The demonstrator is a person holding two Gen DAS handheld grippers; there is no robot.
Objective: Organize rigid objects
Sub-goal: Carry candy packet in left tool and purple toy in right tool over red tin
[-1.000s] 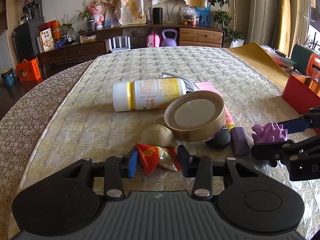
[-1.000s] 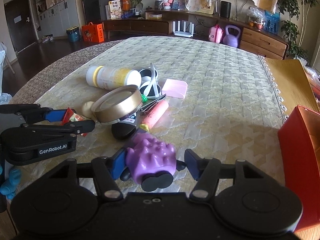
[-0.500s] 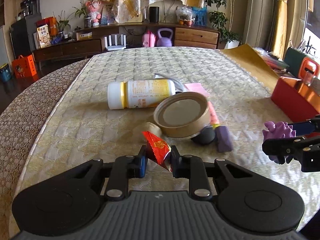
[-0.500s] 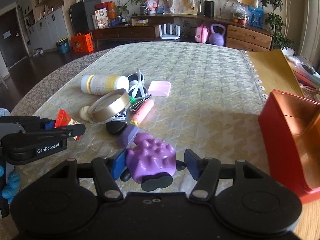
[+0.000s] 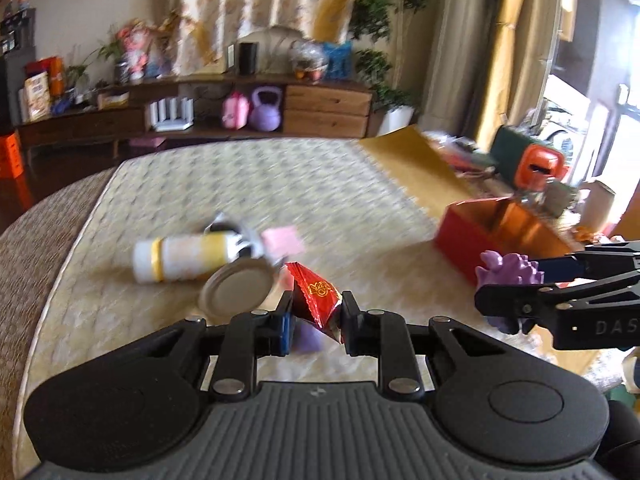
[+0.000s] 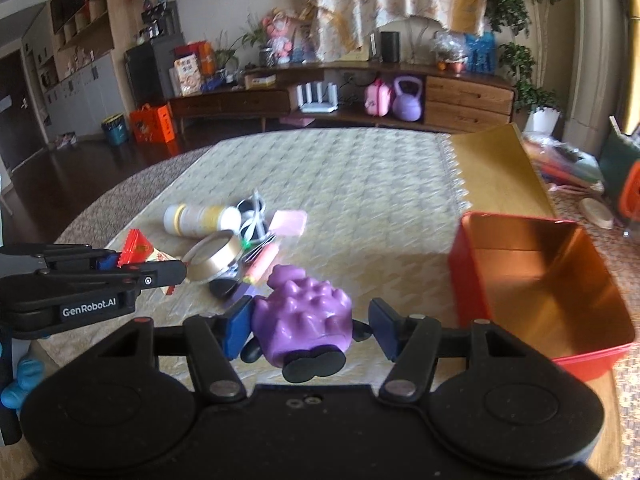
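- Left gripper (image 5: 314, 320) pinches a red foil packet (image 5: 316, 296) between its pads; jaws have just been closing, packet between them, lifted off the cloth.
- Right gripper (image 6: 310, 326) carries a purple spiky toy (image 6: 304, 320): left pad sits against its side, right pad shows a small gap; toy looks clear of the table, so judged as clamped.
- Packet: light, thin, crinkly, probably slippery; looks grabbed mid-body, corners poking out above and below. A firmer hold nearer a sealed edge would likely slip less.
- Toy: stiff-looking moulded plastic or rubber, bumpy top, black feet facing the camera; light, not fragile. The sides under the spikes are the best grip spot.
- Red box (image 6: 536, 276): open top, empty inside, ahead and to the right of the right gripper, close; well to the right of the left gripper. Likely drop target.
- Remaining pile ahead-left of the right gripper, just beyond the left gripper's tips: white bottle (image 6: 200, 220) lying on its side, round gold tin (image 6: 212, 256) tilted, pink card (image 6: 288, 222), pink pen-like stick (image 6: 260, 266), something dark under the tin, unclear.
- In the way: right gripper sits between the left gripper and the box, so paths could cross; the box's near wall needs clearing before release.
- Left view is motion-blurred, small items hard to tell.
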